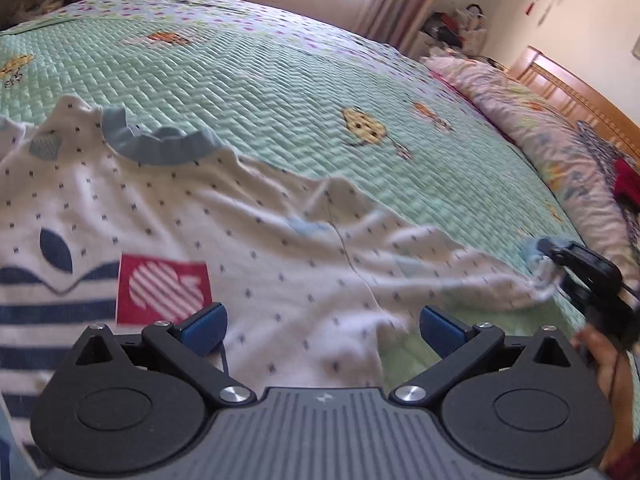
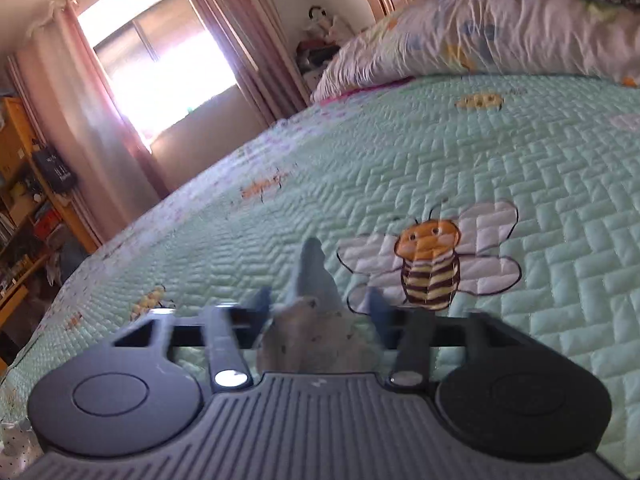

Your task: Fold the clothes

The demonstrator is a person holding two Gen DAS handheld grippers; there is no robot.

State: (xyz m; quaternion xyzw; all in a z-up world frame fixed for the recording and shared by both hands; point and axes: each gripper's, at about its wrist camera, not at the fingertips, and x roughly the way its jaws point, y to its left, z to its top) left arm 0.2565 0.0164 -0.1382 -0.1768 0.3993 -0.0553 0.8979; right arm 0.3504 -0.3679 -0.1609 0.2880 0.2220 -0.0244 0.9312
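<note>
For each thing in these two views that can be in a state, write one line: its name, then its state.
white shirt: spread on the quilt, rumpled, one sleeve pulled out sideways.
sleeve end: pinched in the right gripper.
left gripper: open, over the shirt, holding nothing.
right gripper: shut on the sleeve end.
quilt: laid flat over the bed.
curtains: drawn apart, window uncovered.

Daylight only, from a blown-out curtained window (image 2: 160, 64) far beyond the right claw (image 2: 318, 308), up-left of it; glare washes the pink curtains. Mint-green quilted bedspread (image 2: 500, 168) evenly bright, shadows soft. Right claw's fingers and the pale cloth between them motion-blurred. Left view sharper near the left claw (image 1: 322, 330), smeared at right. Strong fisheye bending, dark corners.
</note>
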